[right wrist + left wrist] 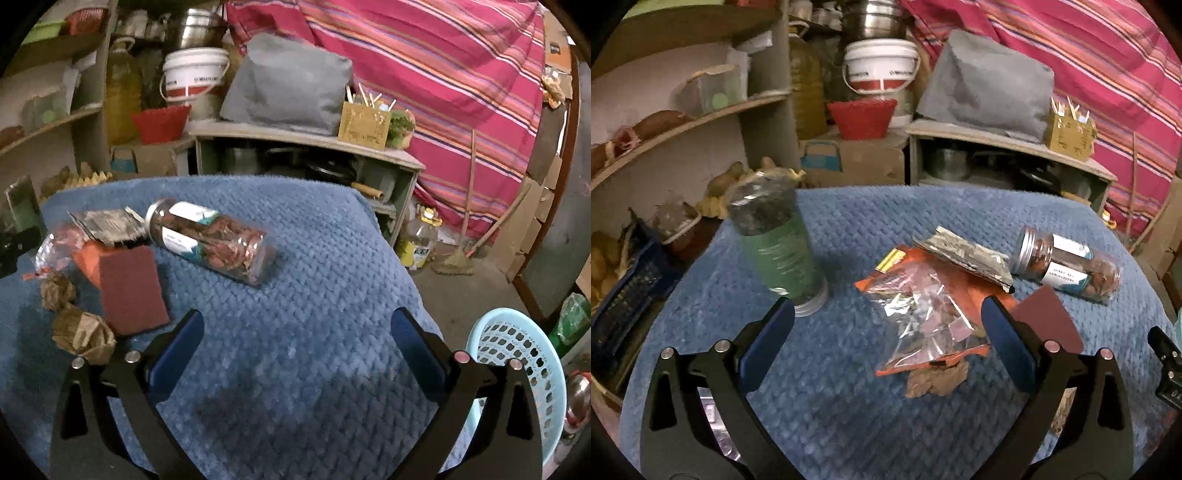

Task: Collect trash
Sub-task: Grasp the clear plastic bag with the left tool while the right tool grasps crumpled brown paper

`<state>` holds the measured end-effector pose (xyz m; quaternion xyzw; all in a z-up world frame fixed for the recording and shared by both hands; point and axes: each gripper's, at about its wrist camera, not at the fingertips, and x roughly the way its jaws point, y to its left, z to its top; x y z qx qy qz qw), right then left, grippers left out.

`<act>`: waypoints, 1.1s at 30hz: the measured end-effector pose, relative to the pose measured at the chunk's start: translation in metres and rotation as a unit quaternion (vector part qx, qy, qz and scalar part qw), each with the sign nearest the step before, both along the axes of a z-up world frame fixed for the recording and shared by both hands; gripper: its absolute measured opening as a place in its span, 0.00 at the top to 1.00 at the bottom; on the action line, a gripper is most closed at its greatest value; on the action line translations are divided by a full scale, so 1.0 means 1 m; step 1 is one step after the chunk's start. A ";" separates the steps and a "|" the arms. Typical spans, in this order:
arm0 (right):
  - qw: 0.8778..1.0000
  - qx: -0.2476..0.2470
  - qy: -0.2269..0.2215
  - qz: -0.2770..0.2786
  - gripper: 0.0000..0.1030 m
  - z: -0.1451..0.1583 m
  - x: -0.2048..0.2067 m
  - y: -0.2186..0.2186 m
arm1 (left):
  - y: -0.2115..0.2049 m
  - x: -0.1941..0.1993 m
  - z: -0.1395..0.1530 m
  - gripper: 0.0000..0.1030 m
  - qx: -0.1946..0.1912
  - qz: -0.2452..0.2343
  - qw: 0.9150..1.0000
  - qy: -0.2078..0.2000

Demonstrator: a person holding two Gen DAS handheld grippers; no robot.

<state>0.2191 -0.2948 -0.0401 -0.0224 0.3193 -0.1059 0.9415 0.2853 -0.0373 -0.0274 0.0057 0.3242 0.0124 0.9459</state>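
Your left gripper (pixel 886 317) hangs over the blue quilted cloth (pixel 849 406), jaws spread wide and holding nothing. Between its fingers at frame centre lies the trash pile: a crinkled clear plastic bag (pixel 923 317) on top of an orange wrapper (pixel 960 291), a silver foil packet (pixel 964 251) at the pile's upper edge, and a crumpled brown paper (pixel 938 380) at its lower edge. A maroon scouring pad (pixel 1049 317) shows just behind the right finger. An upside-down green-labelled jar (pixel 779 236) stands at left centre; a clear jar with a metal lid (pixel 1067 266) lies on its side at right. Your right gripper (pixel 295 317) is also wide open and empty, over bare cloth. In its view two brown paper wads (pixel 83 334) sit at lower left beside the pad, and a light blue perforated basket (pixel 517 369) sits at lower right, off the cloth's edge.
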 end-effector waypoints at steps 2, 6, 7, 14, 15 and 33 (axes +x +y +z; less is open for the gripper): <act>1.000 0.004 0.014 -0.012 0.04 -0.001 0.004 -0.004 | -0.002 0.008 -0.005 0.05 -0.003 -0.003 1.000 0.009; 0.999 0.023 0.023 -0.011 0.04 -0.001 0.007 -0.011 | -0.002 0.022 -0.015 0.06 -0.014 -0.009 0.999 0.027; 0.999 0.023 0.023 -0.011 0.04 -0.002 0.007 -0.012 | -0.001 0.025 -0.017 0.07 -0.016 -0.010 0.999 0.030; 0.999 0.026 0.030 0.013 0.04 -0.004 0.004 -0.001 | 0.002 0.028 -0.025 0.53 -0.045 -0.046 0.996 0.055; 0.999 0.027 0.029 0.016 0.04 -0.004 0.003 0.002 | 0.003 0.025 -0.023 0.54 -0.039 -0.046 0.997 0.052; 0.994 0.005 -0.008 0.106 0.04 0.013 -0.033 0.084 | 0.068 -0.090 0.018 0.57 -0.008 -0.003 1.000 -0.022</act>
